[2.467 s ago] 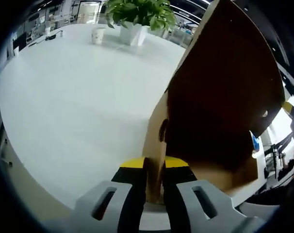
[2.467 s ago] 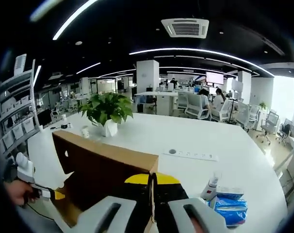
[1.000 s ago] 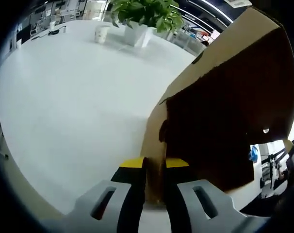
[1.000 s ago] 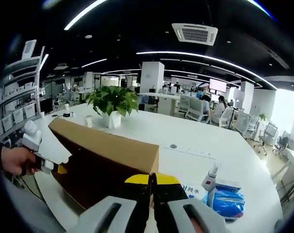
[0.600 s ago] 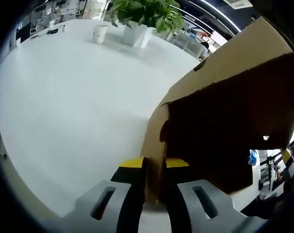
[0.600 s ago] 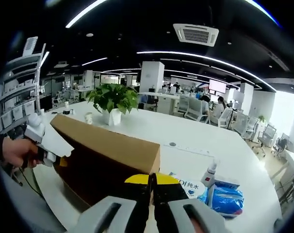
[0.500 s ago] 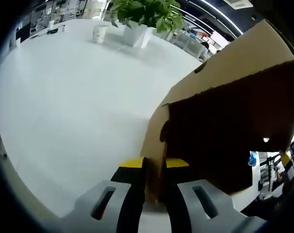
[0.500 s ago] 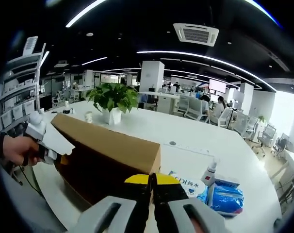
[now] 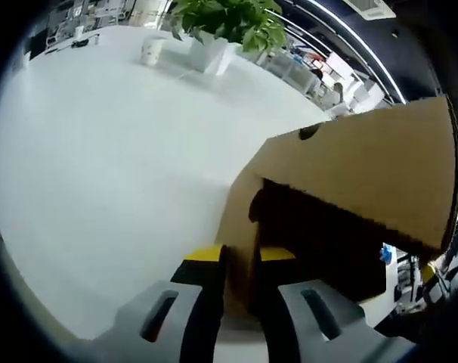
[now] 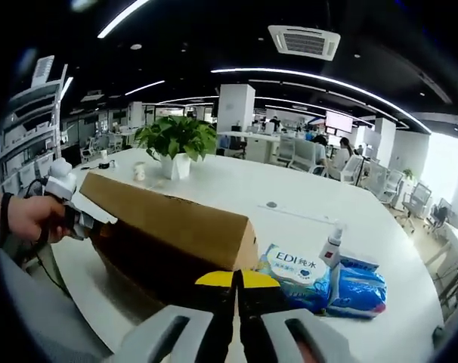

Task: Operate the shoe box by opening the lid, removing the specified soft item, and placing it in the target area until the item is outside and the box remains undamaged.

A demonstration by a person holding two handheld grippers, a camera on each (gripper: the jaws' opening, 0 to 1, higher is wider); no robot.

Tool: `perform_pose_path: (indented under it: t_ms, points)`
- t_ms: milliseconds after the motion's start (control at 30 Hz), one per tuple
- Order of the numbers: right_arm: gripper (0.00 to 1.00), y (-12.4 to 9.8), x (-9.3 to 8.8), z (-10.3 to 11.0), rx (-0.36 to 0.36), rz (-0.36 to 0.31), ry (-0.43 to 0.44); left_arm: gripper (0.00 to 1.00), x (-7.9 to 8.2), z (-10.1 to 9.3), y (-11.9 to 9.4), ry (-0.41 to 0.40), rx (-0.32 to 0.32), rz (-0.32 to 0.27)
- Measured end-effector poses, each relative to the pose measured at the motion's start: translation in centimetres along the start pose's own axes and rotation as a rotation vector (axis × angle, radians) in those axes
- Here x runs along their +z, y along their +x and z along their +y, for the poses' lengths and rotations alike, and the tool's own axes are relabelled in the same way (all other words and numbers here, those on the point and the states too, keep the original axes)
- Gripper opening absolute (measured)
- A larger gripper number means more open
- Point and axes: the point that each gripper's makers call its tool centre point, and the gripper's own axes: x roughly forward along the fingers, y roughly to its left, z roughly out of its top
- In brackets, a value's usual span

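A brown cardboard shoe box lid (image 9: 350, 189) hangs above the white table (image 9: 100, 151), its dark hollow side turned down. My left gripper (image 9: 240, 261) is shut on one end wall of it. In the right gripper view the same lid (image 10: 176, 219) stretches away to the left, and my right gripper (image 10: 237, 281) is shut on its near end. At the lid's far end, the left gripper (image 10: 93, 215) shows in a person's hand. Blue soft packs (image 10: 297, 272) lie on the table beside the lid, one printed EDI.
A potted plant (image 9: 221, 23) and a paper cup (image 9: 150, 51) stand at the table's far side; both appear in the right gripper view too, plant (image 10: 174, 144) and cup (image 10: 140, 172). A small spray bottle (image 10: 333, 246) stands by the packs. Office desks and chairs lie beyond.
The lid has tipped, so its tan outer face now shows more in the left gripper view. The right gripper view now takes in the blue packs more fully. Both grippers stay clamped.
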Motion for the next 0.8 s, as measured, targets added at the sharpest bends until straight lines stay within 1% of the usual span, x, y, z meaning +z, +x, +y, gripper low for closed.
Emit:
perform_pose_path:
  t_ms: [100, 167, 233, 400, 533, 800]
  points:
    - [0.00, 0.1, -0.8, 0.3, 0.010, 0.023, 0.007, 0.15, -0.1, -0.1, -0.1, 0.008, -0.016, 0.005]
    - [0.00, 0.1, -1.1, 0.6, 0.015, 0.025, 0.028, 0.15, 0.0, -0.1, -0.3, 0.013, -0.028, 0.006]
    - [0.00, 0.2, -1.4, 0.8, 0.017, 0.035, 0.029, 0.14, 0.0, -0.1, -0.5, 0.018, -0.039, 0.003]
    - [0.00, 0.1, -2.1, 0.8, 0.021, 0.048, 0.051, 0.13, 0.2, -0.2, -1.3, 0.047, -0.059, -0.007]
    - [0.00, 0.0, -2.5, 0.9, 0.026, 0.058, 0.062, 0.14, -0.1, 0.0, -1.8, 0.060, -0.080, -0.007]
    - [0.00, -0.3, -3.7, 0.6, 0.026, 0.079, 0.102, 0.16, -0.3, 0.3, -3.6, 0.140, -0.111, -0.032]
